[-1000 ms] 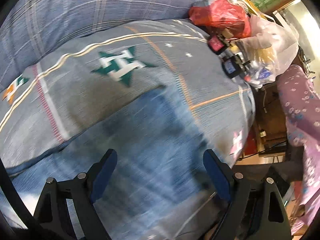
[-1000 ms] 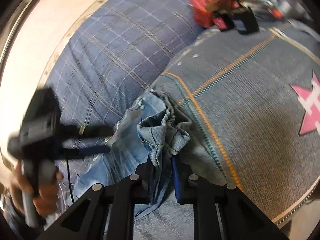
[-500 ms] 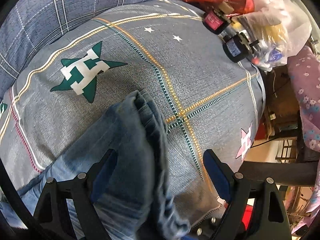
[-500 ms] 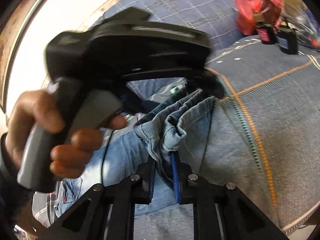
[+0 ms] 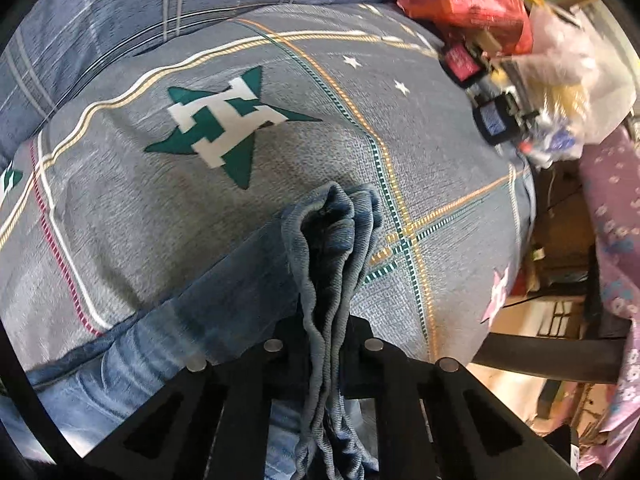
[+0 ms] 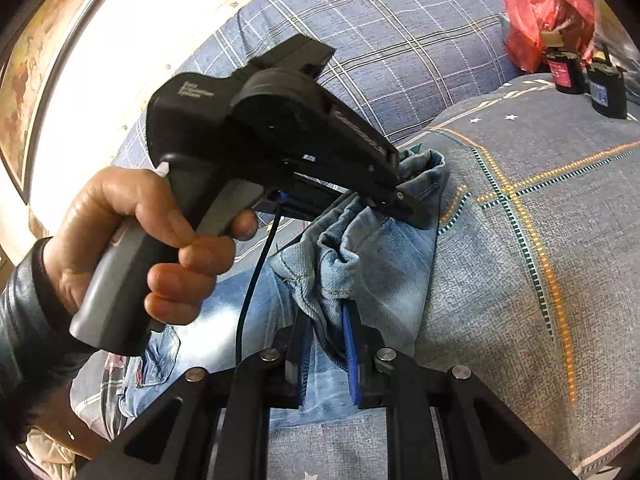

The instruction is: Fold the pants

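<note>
Blue denim pants (image 5: 328, 240) lie bunched on a grey quilt with star prints (image 5: 320, 152). My left gripper (image 5: 324, 336) is shut on a gathered fold of the pants, near the hem. In the right wrist view the pants (image 6: 380, 256) run from the left toward the middle, and my right gripper (image 6: 328, 356) is shut on another bunched edge of them. The left gripper (image 6: 394, 196), held in a hand, shows there pinching the denim just beyond my right one.
A blue plaid pillow (image 6: 392, 40) lies behind the quilt. A red plastic bag (image 5: 464, 0), two small dark boxes (image 6: 584, 76) and a white bag (image 5: 568, 72) sit at the far corner. The bed edge (image 5: 516, 272) drops to the floor on the right.
My left gripper was open over the pants and has now shut on a fold of denim. It moved in close beside my right gripper, which kept its hold.
</note>
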`<state>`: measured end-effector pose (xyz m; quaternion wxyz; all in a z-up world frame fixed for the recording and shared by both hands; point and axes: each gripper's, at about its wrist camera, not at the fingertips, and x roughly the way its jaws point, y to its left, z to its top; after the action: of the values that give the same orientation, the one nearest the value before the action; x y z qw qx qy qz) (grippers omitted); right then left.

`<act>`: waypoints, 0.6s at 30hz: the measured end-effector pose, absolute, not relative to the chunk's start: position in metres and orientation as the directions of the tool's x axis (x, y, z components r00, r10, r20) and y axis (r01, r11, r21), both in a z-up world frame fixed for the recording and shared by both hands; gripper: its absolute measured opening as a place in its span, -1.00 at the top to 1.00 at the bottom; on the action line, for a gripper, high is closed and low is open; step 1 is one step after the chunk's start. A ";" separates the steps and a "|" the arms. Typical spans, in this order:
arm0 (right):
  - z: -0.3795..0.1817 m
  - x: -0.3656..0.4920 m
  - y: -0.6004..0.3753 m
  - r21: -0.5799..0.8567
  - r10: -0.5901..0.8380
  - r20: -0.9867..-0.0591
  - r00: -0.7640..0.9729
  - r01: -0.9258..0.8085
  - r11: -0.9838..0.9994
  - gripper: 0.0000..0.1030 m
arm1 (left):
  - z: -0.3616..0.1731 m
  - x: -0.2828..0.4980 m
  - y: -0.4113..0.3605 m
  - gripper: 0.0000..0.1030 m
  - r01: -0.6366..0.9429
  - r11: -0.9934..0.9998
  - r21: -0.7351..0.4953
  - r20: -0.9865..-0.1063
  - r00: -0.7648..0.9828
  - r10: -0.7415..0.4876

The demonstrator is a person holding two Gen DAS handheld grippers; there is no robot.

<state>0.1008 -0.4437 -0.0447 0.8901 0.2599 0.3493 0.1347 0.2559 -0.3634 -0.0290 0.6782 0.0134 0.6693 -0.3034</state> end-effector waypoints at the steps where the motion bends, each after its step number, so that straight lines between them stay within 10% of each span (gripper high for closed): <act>1: -0.044 0.101 -0.443 0.551 0.421 -0.552 0.720 -0.065 0.832 0.69 | -0.028 0.256 -0.359 0.82 0.426 0.814 -0.395 -0.912 -0.079 -0.402; 18: -0.035 0.099 -0.420 0.523 0.490 -0.506 0.709 -0.199 0.829 0.70 | 0.005 0.247 -0.275 0.82 0.299 0.783 -0.545 -0.827 -0.038 -0.561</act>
<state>0.0993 -0.4205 -0.0352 0.8977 0.2209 0.3292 0.1921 0.2467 -0.2752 0.0054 0.6863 -0.1010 0.6485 -0.3134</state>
